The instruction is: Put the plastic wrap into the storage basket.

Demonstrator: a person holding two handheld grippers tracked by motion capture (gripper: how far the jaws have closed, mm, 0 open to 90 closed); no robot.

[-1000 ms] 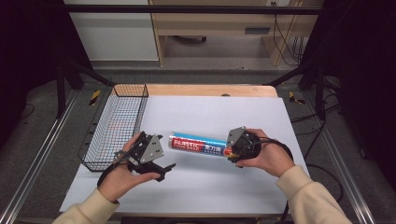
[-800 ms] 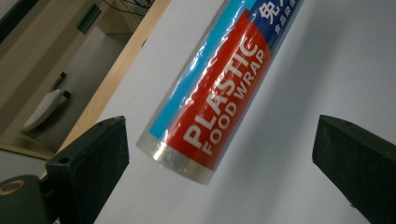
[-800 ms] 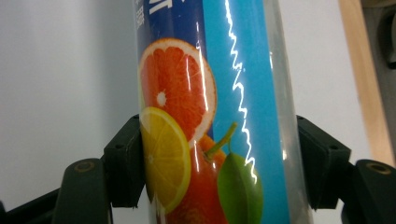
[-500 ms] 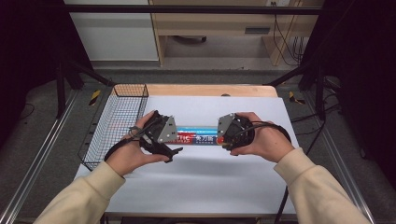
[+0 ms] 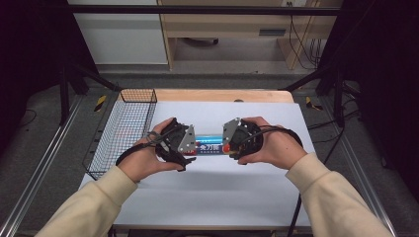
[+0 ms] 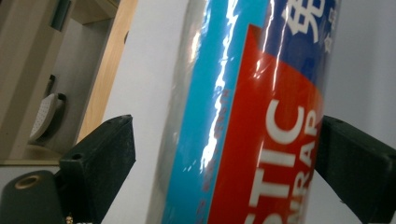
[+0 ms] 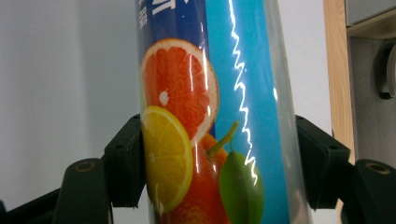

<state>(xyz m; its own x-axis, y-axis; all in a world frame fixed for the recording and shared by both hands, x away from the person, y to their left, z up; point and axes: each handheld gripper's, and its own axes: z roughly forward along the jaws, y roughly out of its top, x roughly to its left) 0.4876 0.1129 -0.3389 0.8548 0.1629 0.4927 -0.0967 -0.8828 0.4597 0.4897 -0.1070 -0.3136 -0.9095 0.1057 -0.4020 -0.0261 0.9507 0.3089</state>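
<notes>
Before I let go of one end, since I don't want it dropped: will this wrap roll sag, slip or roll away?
The roll probably stays stiff: it spans straight between the left gripper and right gripper. Its glossy film looks slippery, and the left fingers don't yet press on it. Being round, it would likely roll on the table.

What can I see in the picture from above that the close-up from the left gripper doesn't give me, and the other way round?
The high view alone takes in the wire basket, the white table, both hands, and the right gripper clamped on the far end of the plastic wrap roll. The left gripper view alone brings the roll's red label lettering close and shows a gap between its left jaw and the roll. Both show the roll between the jaws of the left gripper, which have just been closing.
</notes>
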